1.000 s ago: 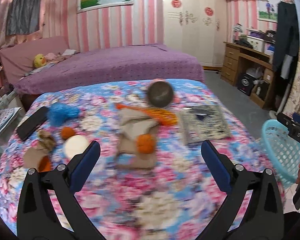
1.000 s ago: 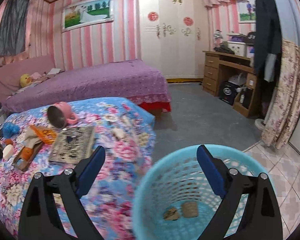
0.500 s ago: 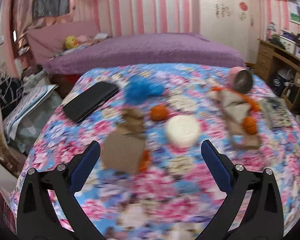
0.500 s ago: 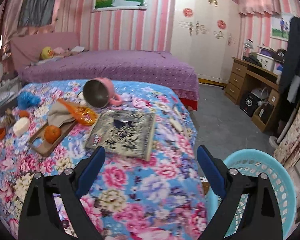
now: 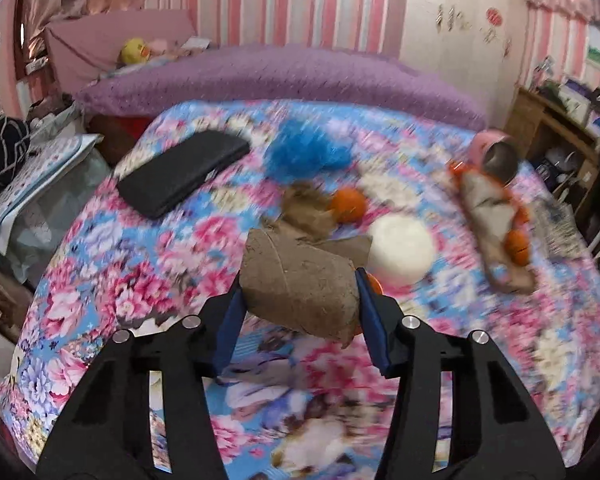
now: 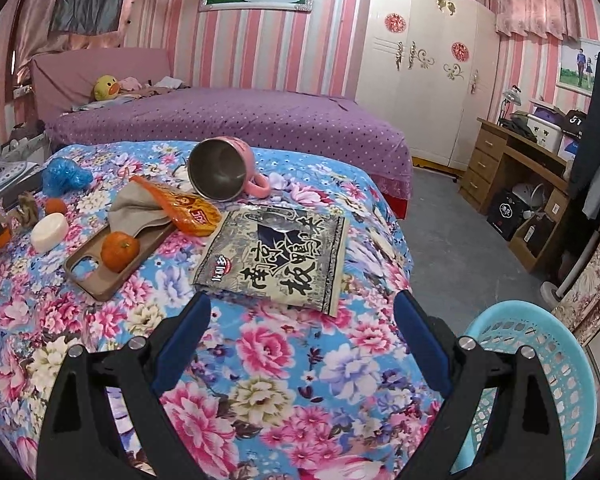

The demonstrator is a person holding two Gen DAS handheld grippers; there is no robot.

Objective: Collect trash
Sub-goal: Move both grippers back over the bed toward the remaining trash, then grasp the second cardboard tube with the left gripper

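Left wrist view: the left hand-held gripper [image 5: 300, 300] is clamped on a crumpled brown paper scrap [image 5: 300, 284], just above the floral bed [image 5: 100, 280]. Best bet: grip firm, lift clear of the orange [image 5: 348, 206] and white round block [image 5: 400, 250], then swing toward the blue basket [image 6: 540, 380] beside the bed. The right hand-held gripper [image 6: 300, 340] hangs with fingers apart, empty, over the snack packet [image 6: 276, 256]. Motion blur smears the left view; the basket's inside is out of sight.
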